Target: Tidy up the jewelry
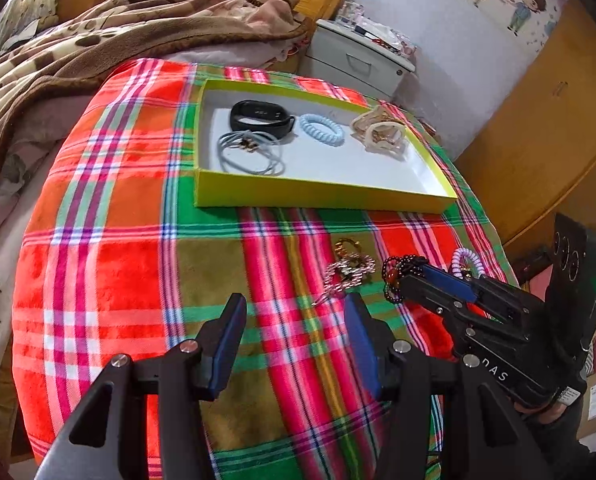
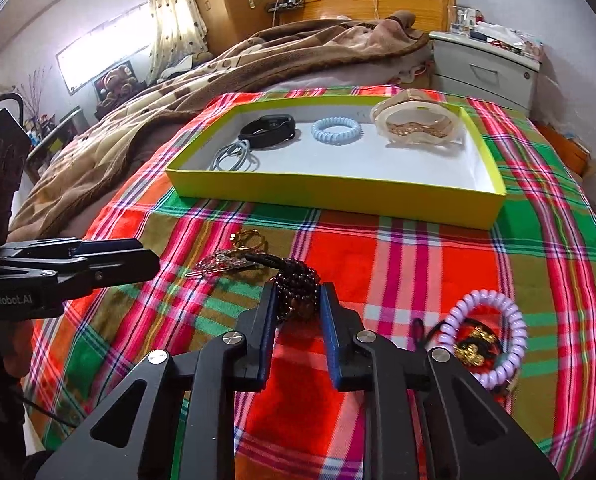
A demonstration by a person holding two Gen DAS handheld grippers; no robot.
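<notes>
A yellow tray [image 1: 321, 197] [image 2: 329, 192] lies on the plaid cloth. It holds a black band [image 1: 260, 117] [image 2: 268, 129], grey cords [image 1: 250, 152] [image 2: 234, 155], a blue coil tie [image 1: 321, 129] [image 2: 335, 129] and a beige clip [image 1: 379, 133] [image 2: 415, 128]. My right gripper [image 2: 297, 298] [image 1: 395, 280] is shut on a dark bead bracelet [image 2: 296, 286] [image 1: 393, 276] near the cloth. My left gripper [image 1: 296, 316] [image 2: 146, 258] is open and empty. A pink beaded clip [image 1: 345, 272] [image 2: 222, 263], a gold ring [image 1: 347, 246] [image 2: 250, 238] and a purple coil tie [image 1: 467, 262] [image 2: 485, 338] lie on the cloth.
A brown blanket [image 1: 98, 36] [image 2: 218, 76] covers the bed behind the cloth. A white nightstand [image 1: 357, 60] [image 2: 485, 68] stands beyond the tray. A wooden wardrobe [image 1: 537, 140] is on the right. A dark gold charm [image 2: 473, 346] lies inside the purple coil.
</notes>
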